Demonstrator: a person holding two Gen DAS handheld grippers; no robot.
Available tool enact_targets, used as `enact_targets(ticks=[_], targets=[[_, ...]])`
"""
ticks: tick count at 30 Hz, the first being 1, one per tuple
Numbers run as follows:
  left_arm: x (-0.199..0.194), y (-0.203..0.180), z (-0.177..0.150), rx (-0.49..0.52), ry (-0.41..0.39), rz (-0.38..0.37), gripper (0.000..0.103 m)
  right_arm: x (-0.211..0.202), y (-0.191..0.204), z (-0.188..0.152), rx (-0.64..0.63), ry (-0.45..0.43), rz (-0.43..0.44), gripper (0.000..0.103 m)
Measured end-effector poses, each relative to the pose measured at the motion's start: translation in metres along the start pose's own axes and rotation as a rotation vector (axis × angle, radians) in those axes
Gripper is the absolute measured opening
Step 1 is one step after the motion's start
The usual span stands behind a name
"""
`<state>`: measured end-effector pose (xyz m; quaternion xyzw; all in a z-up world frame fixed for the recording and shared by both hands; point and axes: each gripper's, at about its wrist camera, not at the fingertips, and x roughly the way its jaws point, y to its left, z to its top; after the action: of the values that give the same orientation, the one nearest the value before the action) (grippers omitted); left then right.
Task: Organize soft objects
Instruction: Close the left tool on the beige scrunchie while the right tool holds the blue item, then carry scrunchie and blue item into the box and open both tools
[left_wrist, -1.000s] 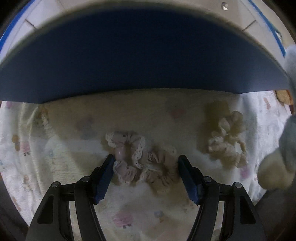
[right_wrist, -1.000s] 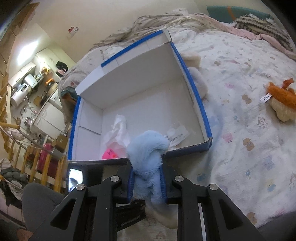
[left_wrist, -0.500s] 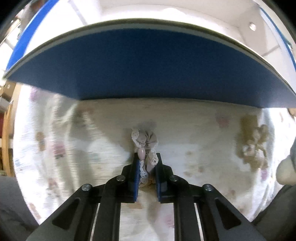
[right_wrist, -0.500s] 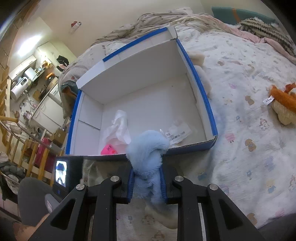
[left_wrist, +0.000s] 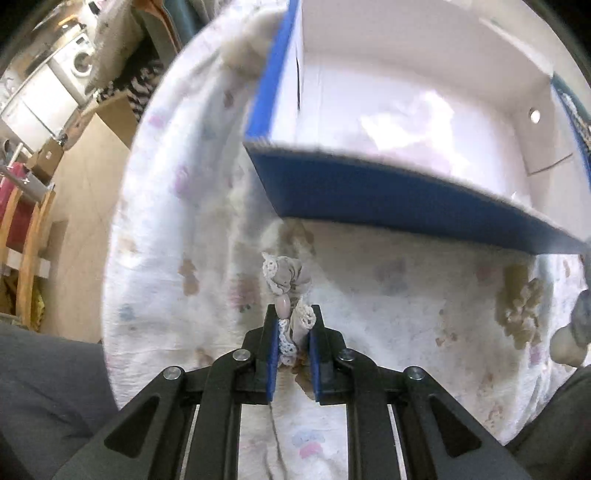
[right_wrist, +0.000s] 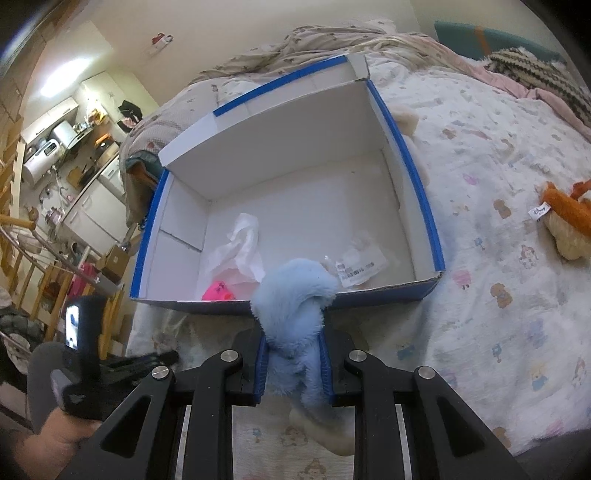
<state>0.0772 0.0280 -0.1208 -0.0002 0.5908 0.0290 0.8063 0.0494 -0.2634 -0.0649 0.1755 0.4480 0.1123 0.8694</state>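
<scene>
Left wrist: we've got the left gripper (left_wrist: 291, 325) pinching the lace scrunchie (left_wrist: 286, 280), box (left_wrist: 388, 192) wall dead ahead & above; right gripper (right_wrist: 293, 343) clamps blue plush (right_wrist: 291, 306).

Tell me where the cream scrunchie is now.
In the left wrist view, the cream scrunchie lies on the bedsheet at the right, below the blue box wall.

Scrunchies: two, lace-trimmed pink one (left_wrist: 286, 295) and cream one (left_wrist: 521, 314). Plush toys: two, blue (right_wrist: 293, 321) and orange (right_wrist: 567, 218). Boxes: one, blue-edged white box (right_wrist: 417, 184). Inside box: one pink item (right_wrist: 218, 291), one white tissue wad (right_wrist: 240, 243), possibly one labelled clear bag (right_wrist: 360, 266). Tongs: two pairs, left (left_wrist: 293, 363) and right (right_wrist: 294, 363).
</scene>
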Motion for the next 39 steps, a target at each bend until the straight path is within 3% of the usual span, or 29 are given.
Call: enact_targets(ticks=[5, 12, 22, 26, 33, 39], targets=[[-0.032, 0.01, -0.003, -0.004, -0.084, 0.01, 0.013, -0.001, 0.005, -0.001, -0.027, -0.004, 0.011, 0.025], [-0.072, -0.004, 0.008, -0.013, -0.179, 0.014, 0.013, -0.02, 0.015, 0.002, -0.053, -0.056, 0.043, 0.025], [-0.115, -0.006, 0.071, -0.032, -0.339, -0.036, 0.013, -0.06, 0.046, 0.057, -0.061, -0.197, 0.133, 0.025], [-0.119, -0.02, 0.098, -0.014, -0.36, -0.047, 0.013, -0.06, 0.053, 0.086, -0.075, -0.228, 0.14, 0.025], [-0.104, -0.053, 0.129, 0.049, -0.37, -0.032, 0.013, -0.033, 0.043, 0.119, -0.037, -0.203, 0.117, 0.025], [-0.065, -0.076, 0.145, 0.11, -0.311, -0.039, 0.013, 0.003, 0.024, 0.13, 0.019, -0.147, 0.074, 0.025]])
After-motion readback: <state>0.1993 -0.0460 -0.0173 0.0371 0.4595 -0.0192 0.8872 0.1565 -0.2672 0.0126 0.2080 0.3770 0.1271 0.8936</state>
